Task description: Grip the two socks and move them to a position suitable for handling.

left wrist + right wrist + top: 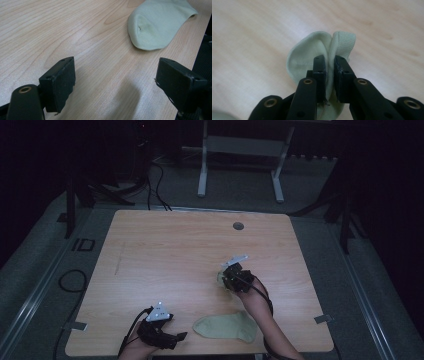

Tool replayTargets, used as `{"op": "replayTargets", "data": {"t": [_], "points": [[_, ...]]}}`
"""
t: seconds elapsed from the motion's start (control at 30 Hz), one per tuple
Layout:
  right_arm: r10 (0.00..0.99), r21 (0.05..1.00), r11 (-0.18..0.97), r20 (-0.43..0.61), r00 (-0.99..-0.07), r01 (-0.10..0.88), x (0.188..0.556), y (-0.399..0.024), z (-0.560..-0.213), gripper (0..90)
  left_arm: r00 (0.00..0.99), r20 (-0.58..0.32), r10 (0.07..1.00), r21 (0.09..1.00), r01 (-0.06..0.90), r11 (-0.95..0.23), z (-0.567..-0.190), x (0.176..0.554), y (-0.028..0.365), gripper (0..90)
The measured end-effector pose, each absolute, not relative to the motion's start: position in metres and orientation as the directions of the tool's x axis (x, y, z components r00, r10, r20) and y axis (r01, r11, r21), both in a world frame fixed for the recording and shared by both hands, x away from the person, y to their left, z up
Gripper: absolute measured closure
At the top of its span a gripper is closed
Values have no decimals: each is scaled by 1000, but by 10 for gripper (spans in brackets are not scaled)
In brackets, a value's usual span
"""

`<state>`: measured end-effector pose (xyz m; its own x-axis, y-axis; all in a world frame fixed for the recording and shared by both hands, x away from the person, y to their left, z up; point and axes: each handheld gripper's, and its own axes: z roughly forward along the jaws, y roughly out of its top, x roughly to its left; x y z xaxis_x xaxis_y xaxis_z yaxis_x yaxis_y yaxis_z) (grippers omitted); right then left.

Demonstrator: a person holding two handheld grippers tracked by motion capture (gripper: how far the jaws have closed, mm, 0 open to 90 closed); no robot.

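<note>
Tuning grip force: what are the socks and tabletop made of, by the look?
Held sock: pale green knit, likely cotton blend; ribbed cuff, soft folds in the shut right gripper.
Flat sock: same matte knit.
Table: light woodgrain, smooth with slight sheen; probably laminate.

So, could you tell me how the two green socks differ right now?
The held sock is pinched, bunched, between the right gripper jaws; the flat sock lies spread on the table near its front edge, untouched. The held one looks folded, the other stretched out. Both are pale green.
</note>
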<state>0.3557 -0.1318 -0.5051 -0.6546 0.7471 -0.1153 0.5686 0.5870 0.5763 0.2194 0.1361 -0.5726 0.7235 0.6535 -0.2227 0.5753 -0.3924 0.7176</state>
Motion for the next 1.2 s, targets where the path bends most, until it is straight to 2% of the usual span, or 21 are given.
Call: {"op": "replayTargets", "data": {"t": [0.2, 0.37, 0.57, 0.63, 0.67, 0.73, 0.83, 0.9, 1.07, 1.1, 1.2], "points": [[734, 570, 595, -98, -672, 566, 339, -126, -525, 803, 720, -221, 658, 721, 575, -387, -573, 220, 136, 163], [743, 568, 580, -75, -665, 584, 340, -120, -544, 795, 720, -221, 657, 721, 575, -388, -573, 221, 136, 164], [762, 577, 563, -85, -642, 592, 342, -114, -545, 759, 717, -222, 661, 723, 576, -381, -572, 223, 136, 164], [763, 574, 559, -73, -643, 598, 344, -111, -545, 689, 711, -210, 671, 728, 572, -379, -571, 224, 136, 164], [763, 574, 559, -73, -643, 598, 344, -111, -545, 689, 711, -210, 671, 728, 572, -379, -571, 224, 136, 164], [752, 568, 565, -56, -657, 598, 345, -109, -542, 563, 708, -211, 674, 733, 571, -370, -570, 227, 136, 164], [737, 574, 569, -39, -674, 589, 345, -111, -536, 446, 703, -194, 684, 738, 564, -371, -567, 232, 135, 180], [720, 593, 574, -36, -693, 565, 344, -113, -527, 310, 695, -157, 701, 743, 551, -380, -566, 236, 133, 189], [690, 628, 573, -22, -723, 527, 345, -123, -509, 329, 701, -155, 696, 737, 551, -391, -565, 245, 126, 189], [680, 628, 576, -13, -733, 523, 346, -126, -506, 370, 701, -155, 696, 737, 551, -391, -565, 245, 126, 189], [639, 627, 600, -3, -769, 496, 351, -137, -498, 380, 712, -140, 689, 736, 540, -409, -558, 265, 110, 189]]}}
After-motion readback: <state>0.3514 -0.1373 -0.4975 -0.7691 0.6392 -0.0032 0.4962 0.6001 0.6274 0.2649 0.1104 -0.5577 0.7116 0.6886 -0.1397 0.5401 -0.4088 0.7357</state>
